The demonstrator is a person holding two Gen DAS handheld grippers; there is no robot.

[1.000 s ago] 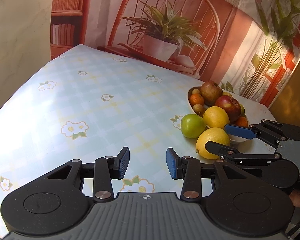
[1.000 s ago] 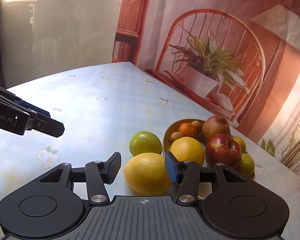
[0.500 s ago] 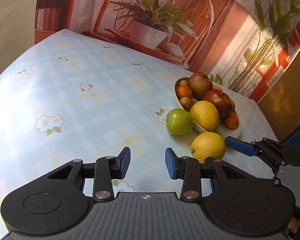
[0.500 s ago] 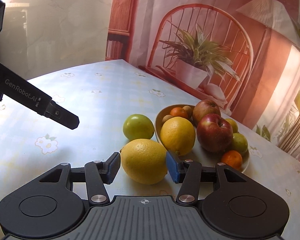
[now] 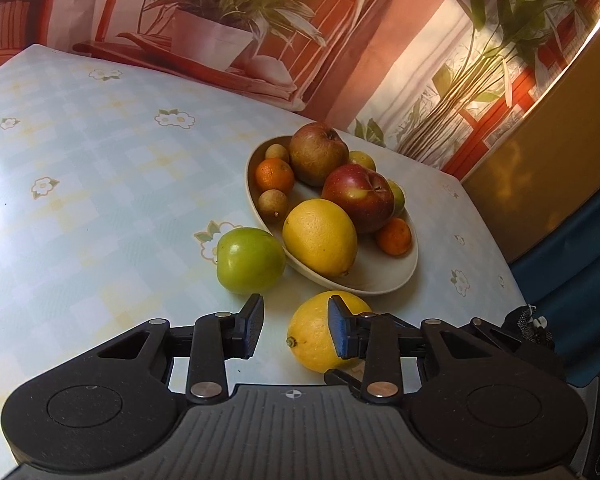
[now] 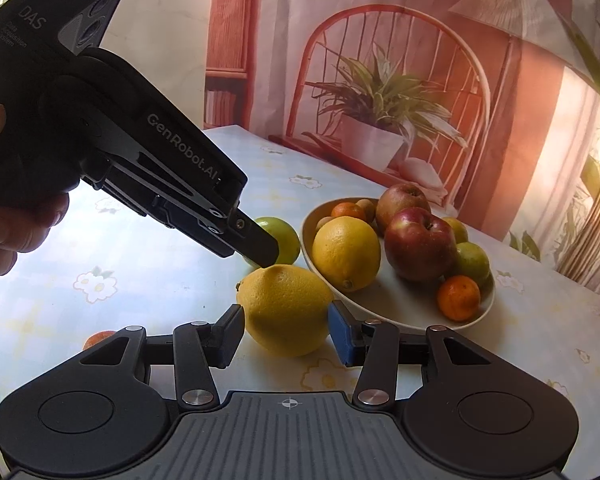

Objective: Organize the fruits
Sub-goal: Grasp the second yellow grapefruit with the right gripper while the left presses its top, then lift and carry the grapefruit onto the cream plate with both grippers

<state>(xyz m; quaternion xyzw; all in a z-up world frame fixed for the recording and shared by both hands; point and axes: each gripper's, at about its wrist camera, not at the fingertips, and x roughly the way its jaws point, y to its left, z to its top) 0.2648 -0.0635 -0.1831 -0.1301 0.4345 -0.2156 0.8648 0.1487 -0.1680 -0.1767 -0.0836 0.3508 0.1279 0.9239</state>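
Your right gripper (image 6: 286,334) clamps the loose yellow lemon (image 6: 286,308) on the floral tablecloth (image 6: 160,280), at 7 o'clock of the beige fruit bowl (image 6: 400,312). Your left gripper (image 5: 296,330), narrowly parted and just closing, holds nothing.

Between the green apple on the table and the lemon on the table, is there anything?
Only bare tablecloth separates the green apple from the lemon in the left wrist view, where the left gripper finger overlaps the gap's near end.

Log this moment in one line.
right gripper: closed on lemon, on table beside bowl | left gripper: jaws just closing, empty, tip over lemon | green apple: on table, outside bowl
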